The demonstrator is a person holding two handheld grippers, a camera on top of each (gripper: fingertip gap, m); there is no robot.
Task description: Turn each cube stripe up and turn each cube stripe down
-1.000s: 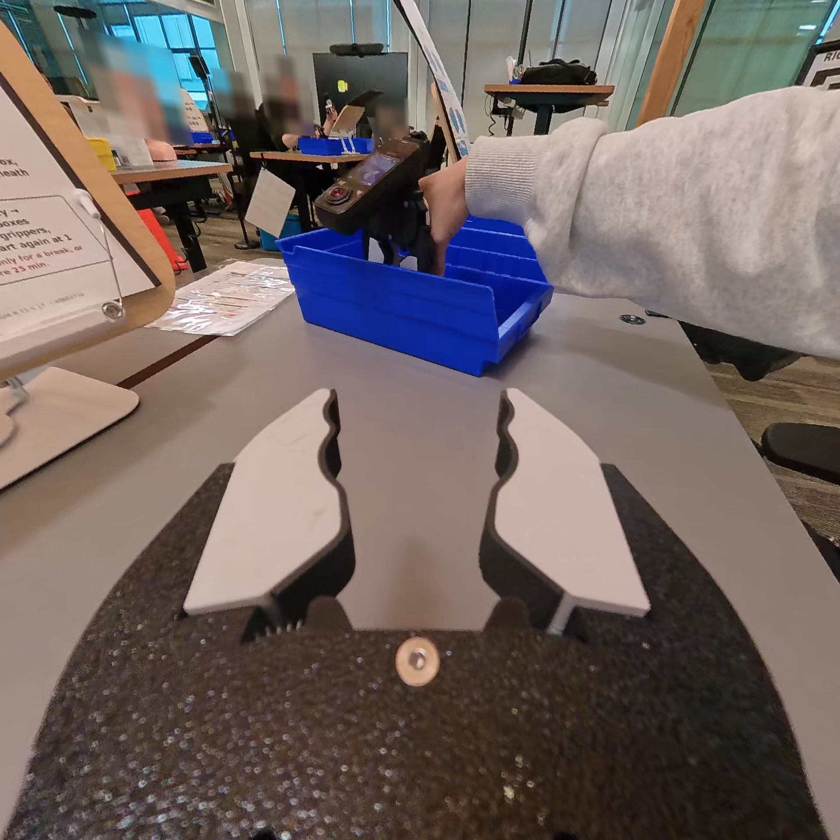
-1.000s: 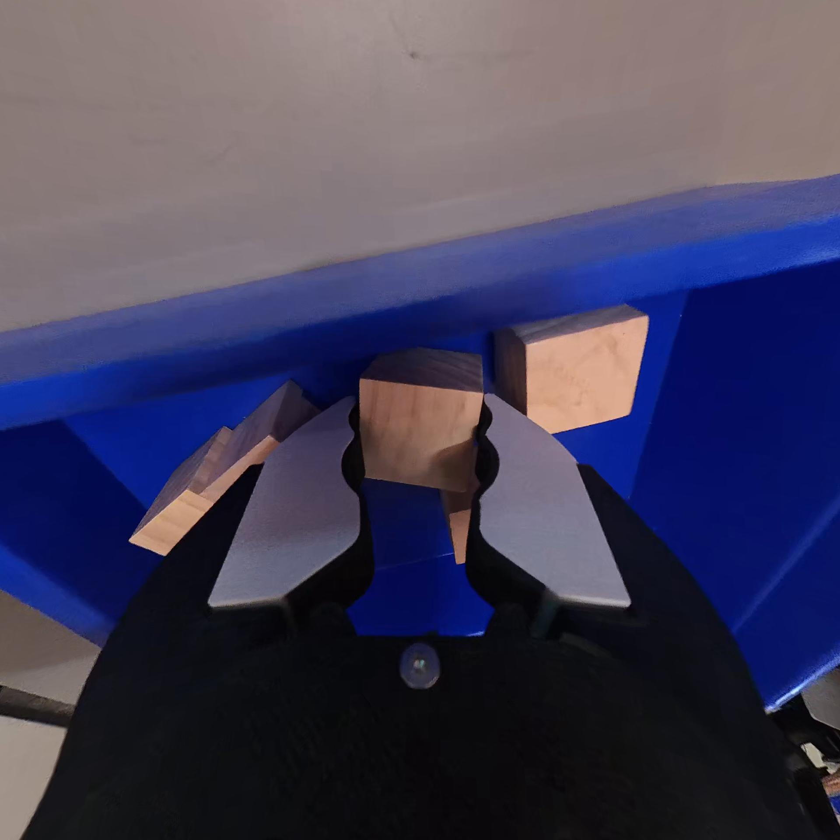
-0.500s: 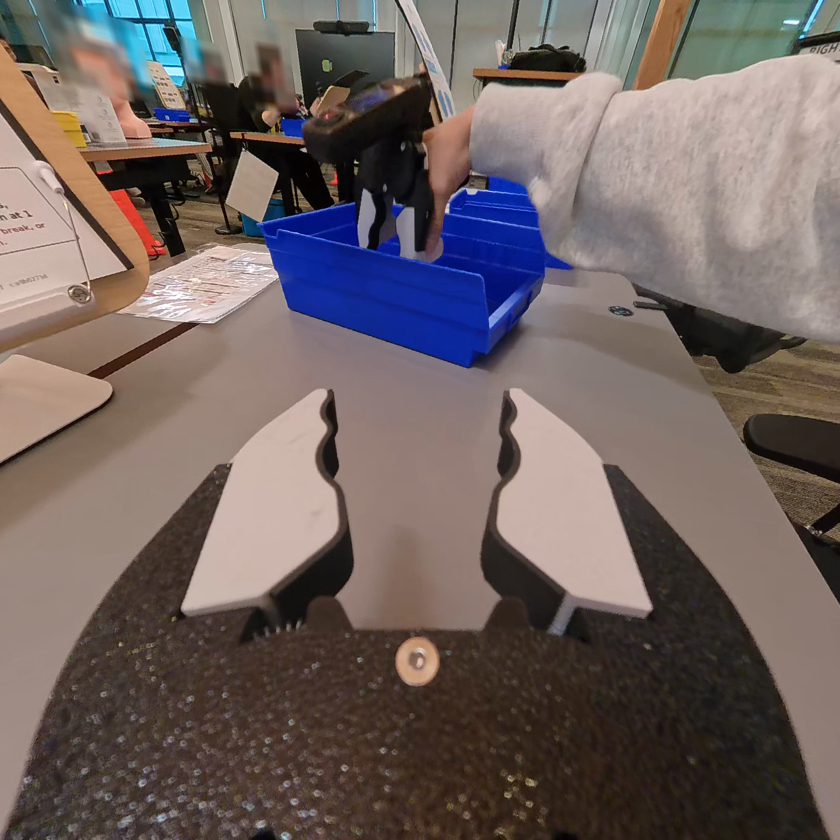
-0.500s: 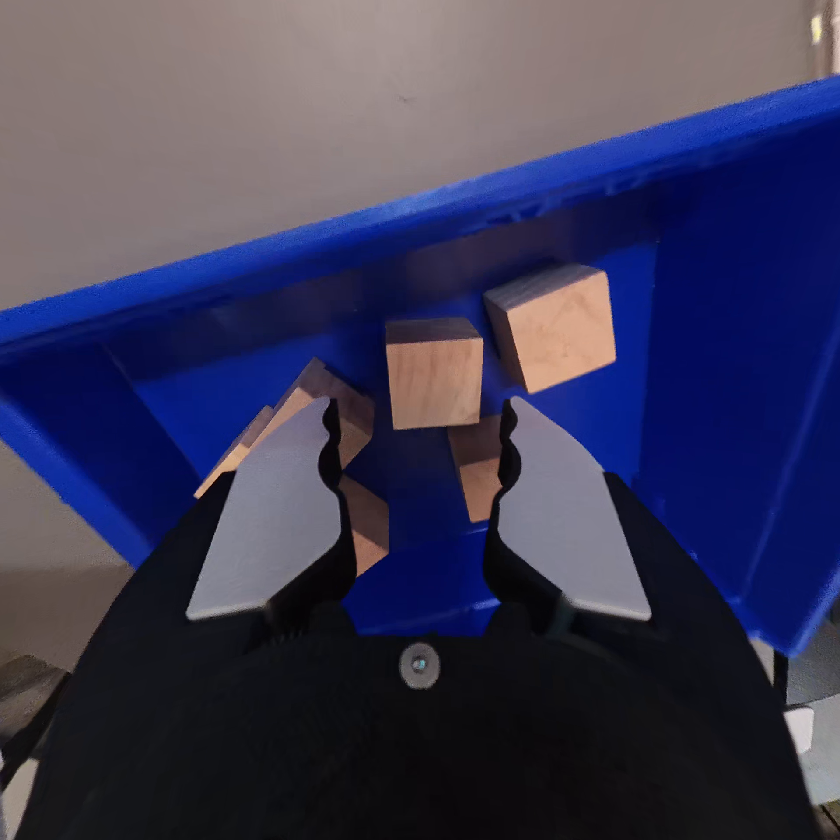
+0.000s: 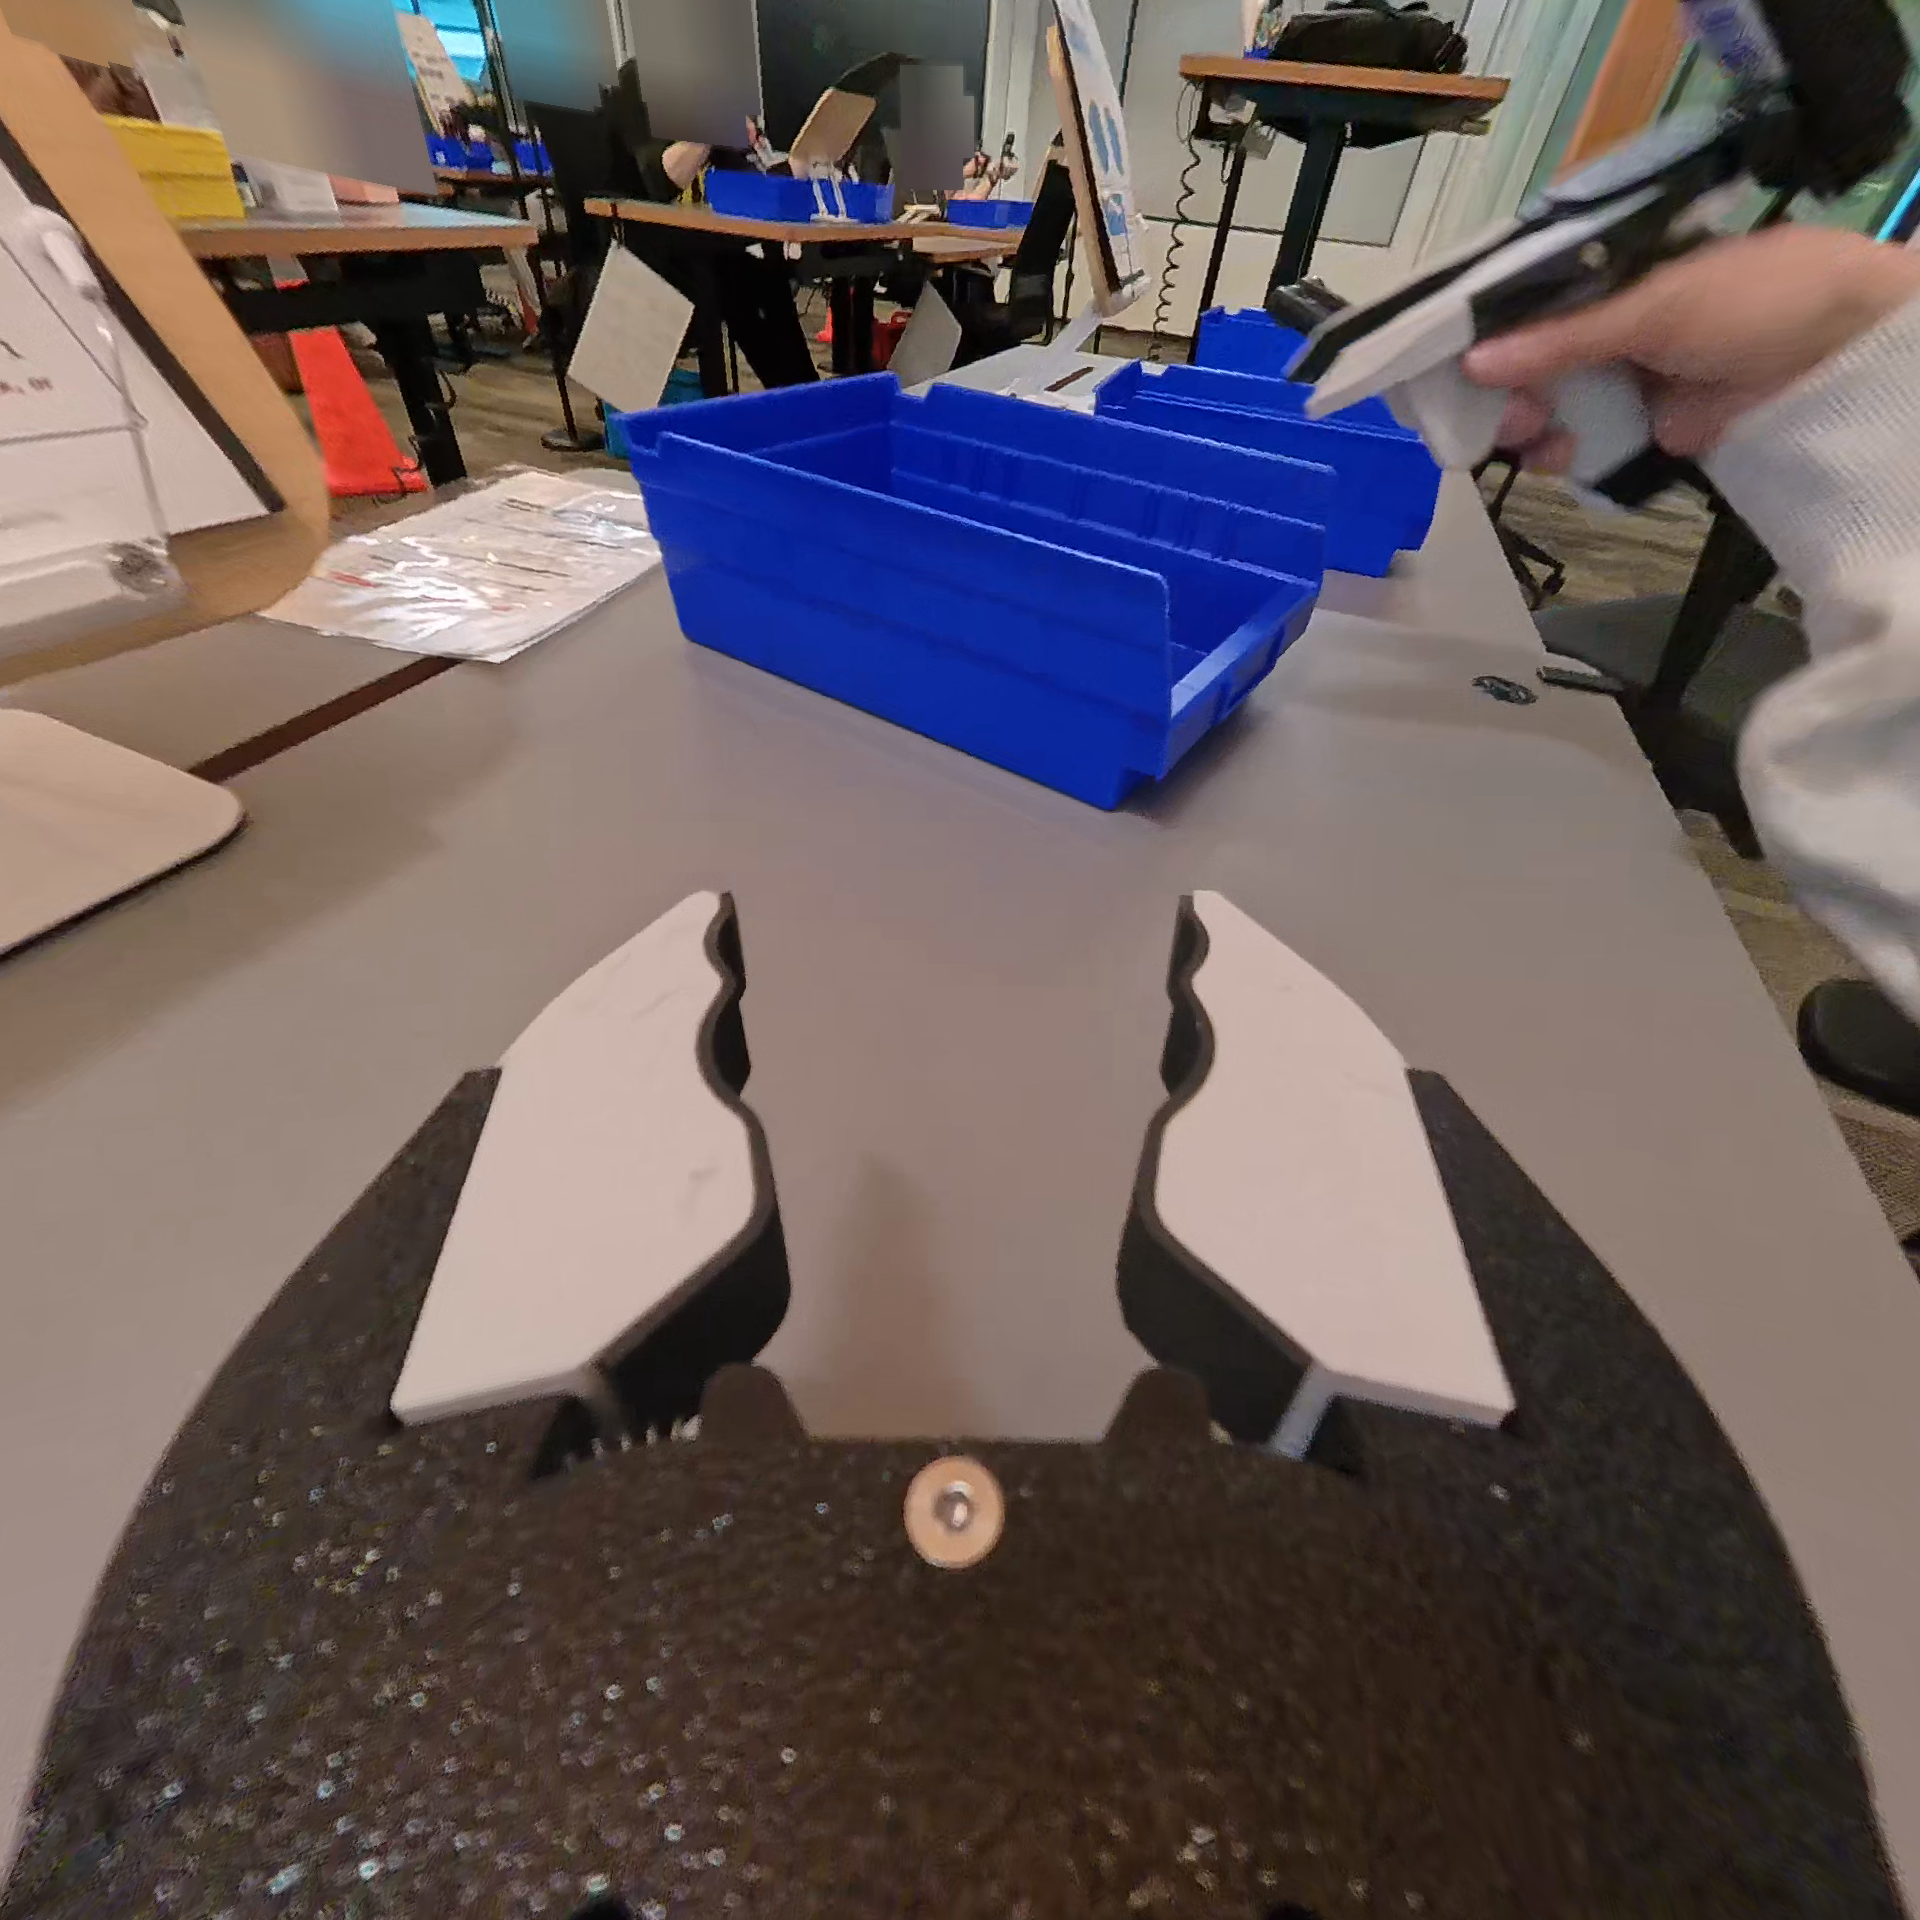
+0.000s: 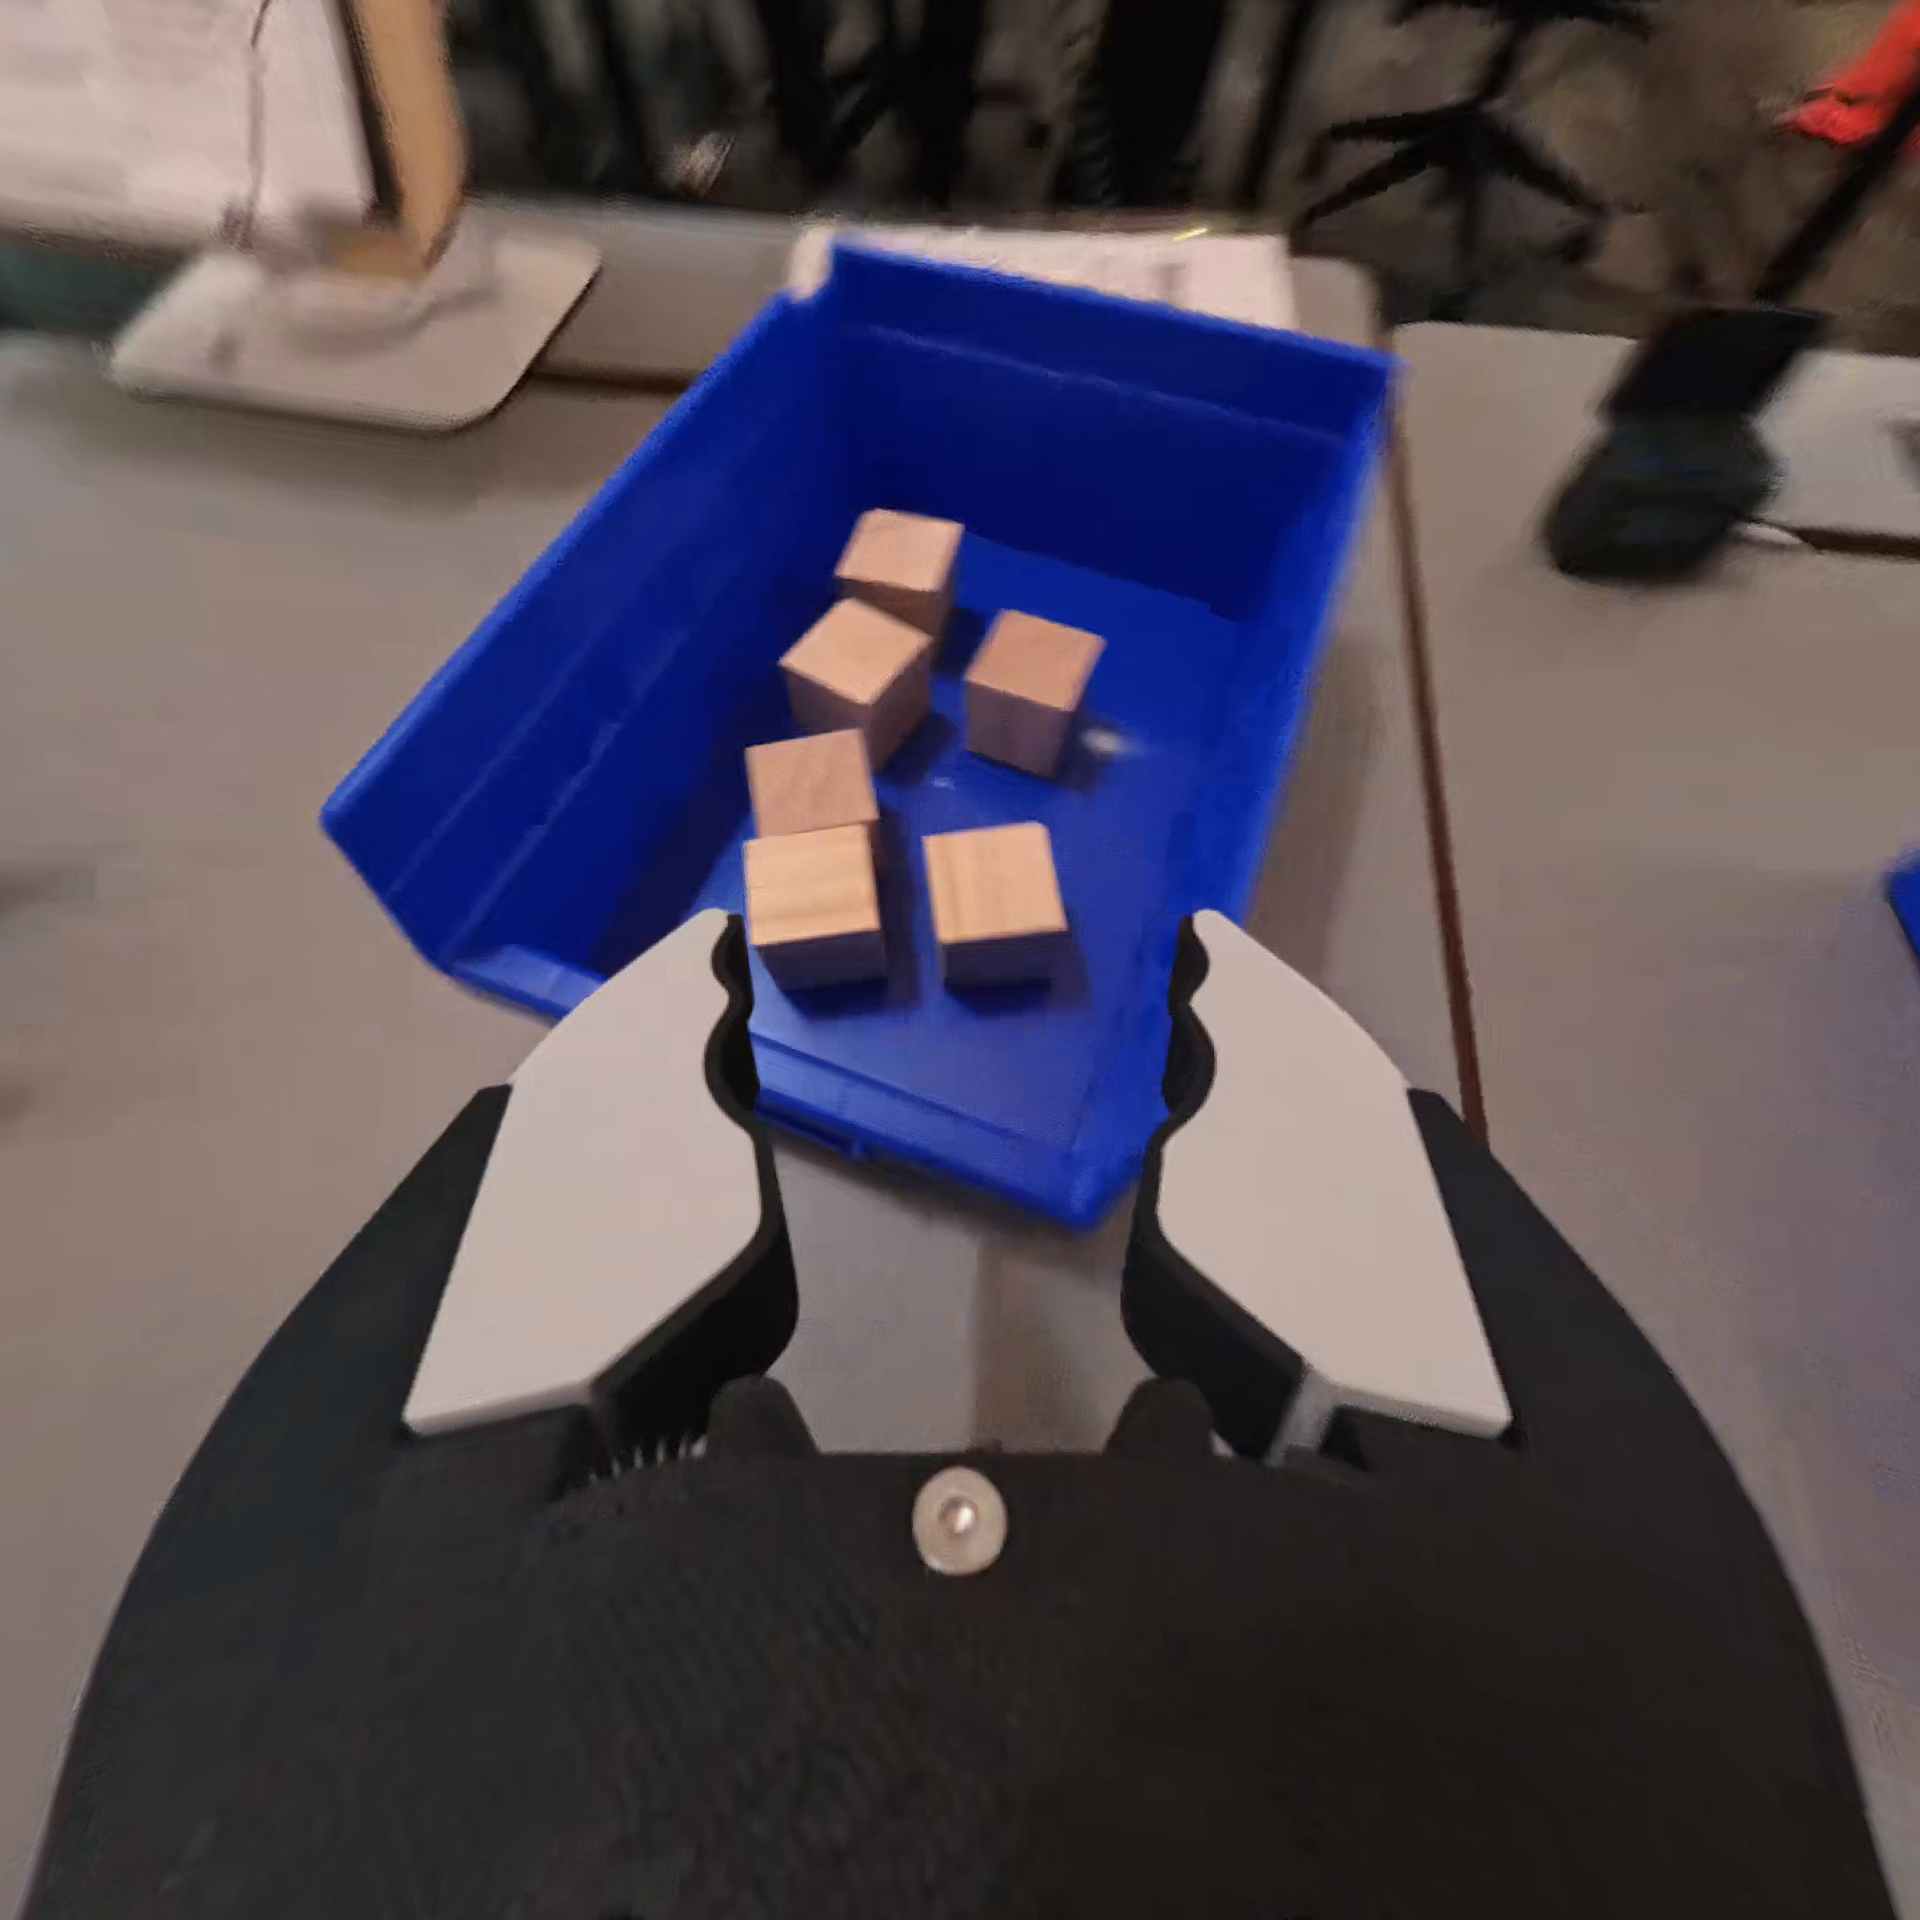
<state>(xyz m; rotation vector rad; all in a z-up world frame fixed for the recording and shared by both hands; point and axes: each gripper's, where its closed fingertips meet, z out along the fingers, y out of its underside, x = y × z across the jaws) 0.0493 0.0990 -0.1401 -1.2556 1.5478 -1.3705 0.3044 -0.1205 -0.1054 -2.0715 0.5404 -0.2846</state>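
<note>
Six wooden cubes (image 6: pixel 904 748) in the blue bin (image 6: pixel 1320 644), stripes too blurry to make out, cubes hidden behind bin wall in left wrist view, right gripper (image 6: pixel 958 971) above near rim, spread wide, empty, left gripper (image 5: pixel 956 961) likewise, low over grey table (image 5: pixel 935 821).

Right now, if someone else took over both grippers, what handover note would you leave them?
Left gripper: open, empty, low over the grey table, short of the blue bin.
Right gripper: open, empty, held above the bin's near end.
Six wooden cubes sit loose on the bin floor; none is gripped.
Done: cannot tell; the picture is blurred and no stripes can be made out on the visible faces.
Left: check each cube's stripe and turn it as needed.
</note>
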